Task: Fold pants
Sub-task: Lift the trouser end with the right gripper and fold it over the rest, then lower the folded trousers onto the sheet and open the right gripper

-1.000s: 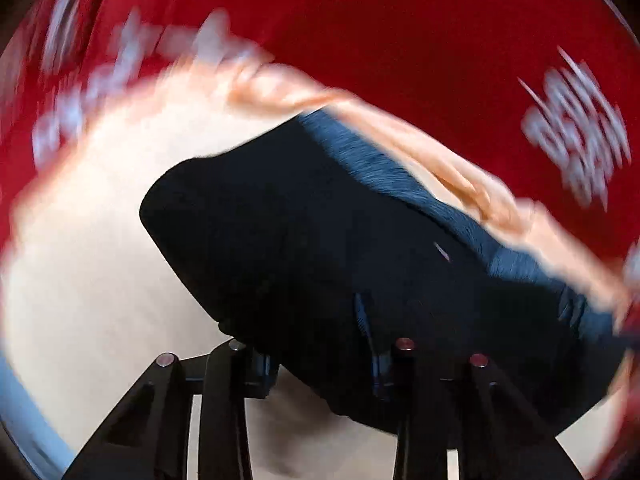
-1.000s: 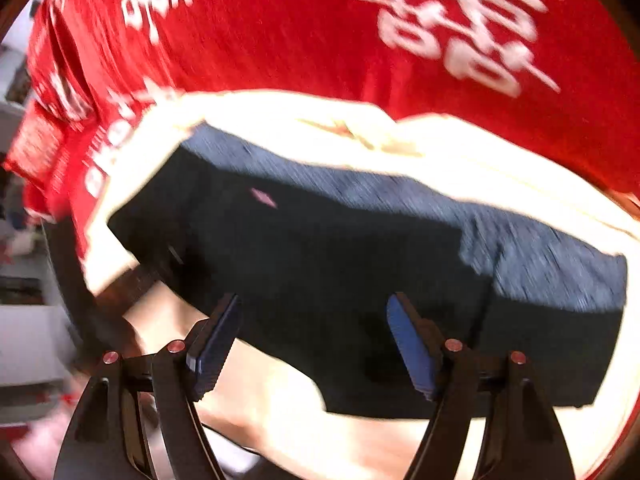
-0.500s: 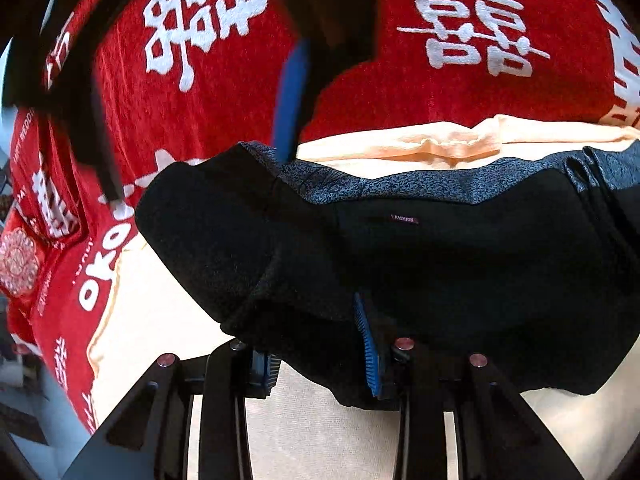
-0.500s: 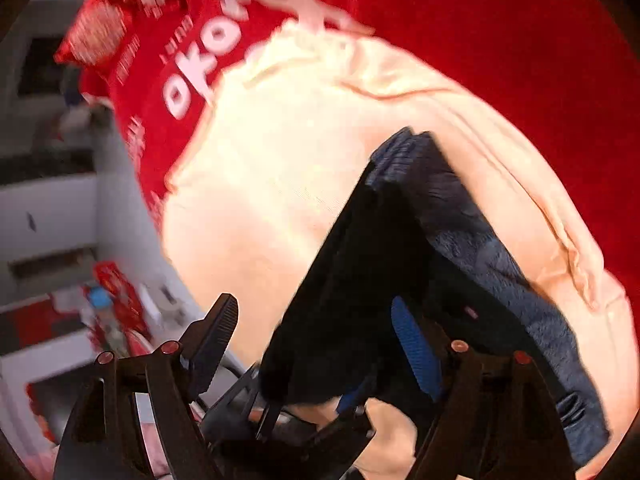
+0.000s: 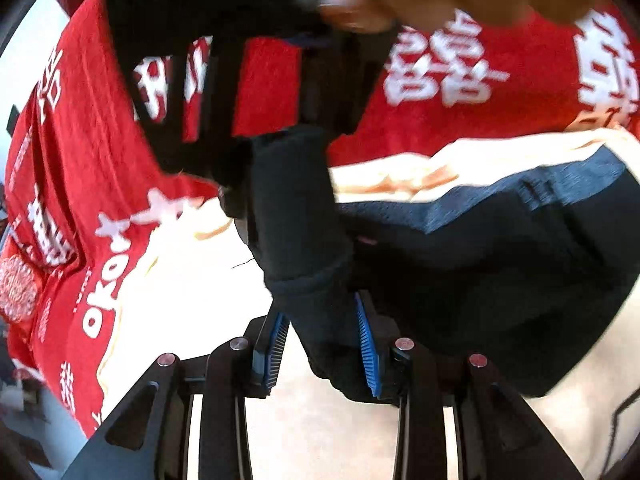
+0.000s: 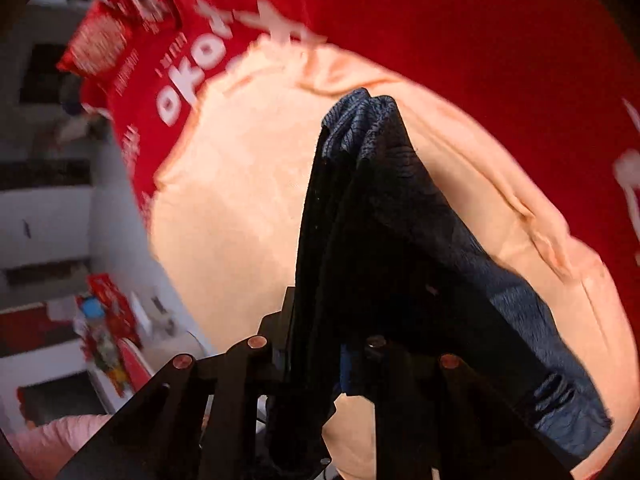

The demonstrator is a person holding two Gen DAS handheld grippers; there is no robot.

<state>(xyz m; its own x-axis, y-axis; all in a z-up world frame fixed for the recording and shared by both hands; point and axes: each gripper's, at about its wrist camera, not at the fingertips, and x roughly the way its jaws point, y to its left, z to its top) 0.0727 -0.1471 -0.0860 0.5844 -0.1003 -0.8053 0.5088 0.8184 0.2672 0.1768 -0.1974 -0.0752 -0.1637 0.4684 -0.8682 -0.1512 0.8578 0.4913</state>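
A red cloth (image 5: pixel 100 152) with white lettering covers the surface, and a pale peach sheet (image 6: pixel 248 208) lies over it under the dark pants (image 5: pixel 500 264). The left gripper (image 5: pixel 322 344) has its blue-padded jaws clamped narrowly on a bunched fold of the pants, the rest of the garment spreading away to its right over the sheet. The right gripper (image 6: pixel 320 356) is closing its jaws on a gathered edge of the same pants, which rises taut from between them and drapes down to the right.
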